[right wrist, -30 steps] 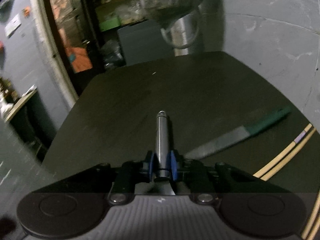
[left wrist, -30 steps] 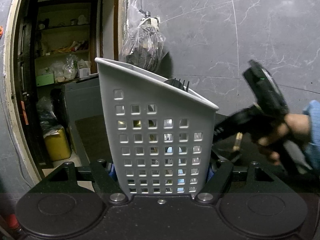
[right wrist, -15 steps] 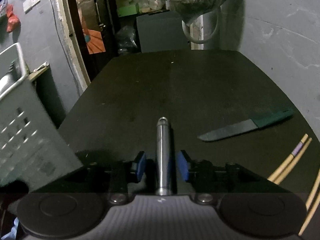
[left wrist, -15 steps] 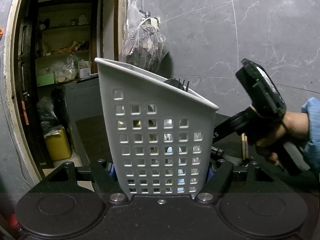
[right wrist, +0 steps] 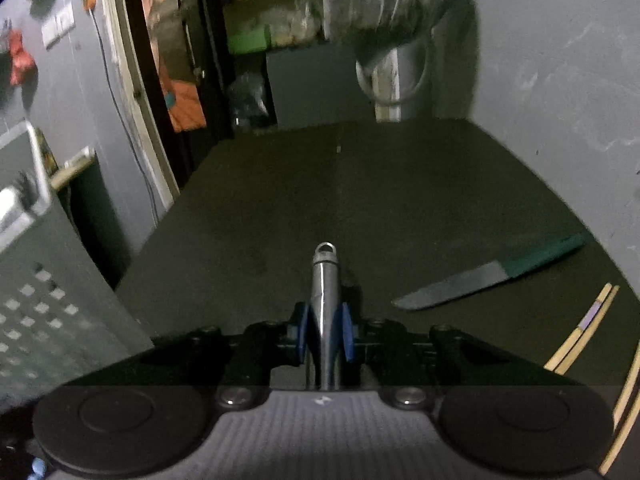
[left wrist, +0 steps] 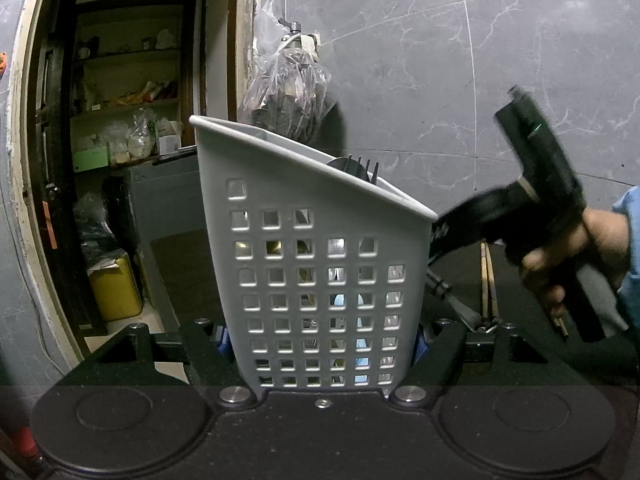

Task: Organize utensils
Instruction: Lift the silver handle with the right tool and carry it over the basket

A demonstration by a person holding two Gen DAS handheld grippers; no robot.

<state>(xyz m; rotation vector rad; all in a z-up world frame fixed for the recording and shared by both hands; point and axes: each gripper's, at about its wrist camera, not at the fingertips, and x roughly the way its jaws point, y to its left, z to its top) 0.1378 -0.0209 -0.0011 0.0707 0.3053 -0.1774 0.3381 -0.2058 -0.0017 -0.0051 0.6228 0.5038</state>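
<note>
My left gripper [left wrist: 320, 344] is shut on a grey perforated utensil basket [left wrist: 320, 264] and holds it upright; dark fork tines [left wrist: 360, 166] stick out of its top. My right gripper [right wrist: 324, 336] is shut on the steel handle of a utensil [right wrist: 325, 280], which points forward; its working end is hidden. The basket also shows at the left edge of the right wrist view [right wrist: 36, 300]. In the left wrist view the right gripper's body [left wrist: 532, 208] sits just right of the basket. A green-handled knife [right wrist: 492, 276] and wooden chopsticks [right wrist: 584, 328] lie on the dark table [right wrist: 360, 200].
A plastic bag [left wrist: 286, 92] hangs on the grey marble wall behind the table. An open doorway with shelves [left wrist: 120, 120] and a yellow container [left wrist: 116, 288] lies to the left. Chopsticks [left wrist: 488, 280] also show right of the basket in the left wrist view.
The right gripper's jaws closed in on the steel handle and lifted it toward the basket. The basket came nearer at the left of the right wrist view. The left gripper held still.
</note>
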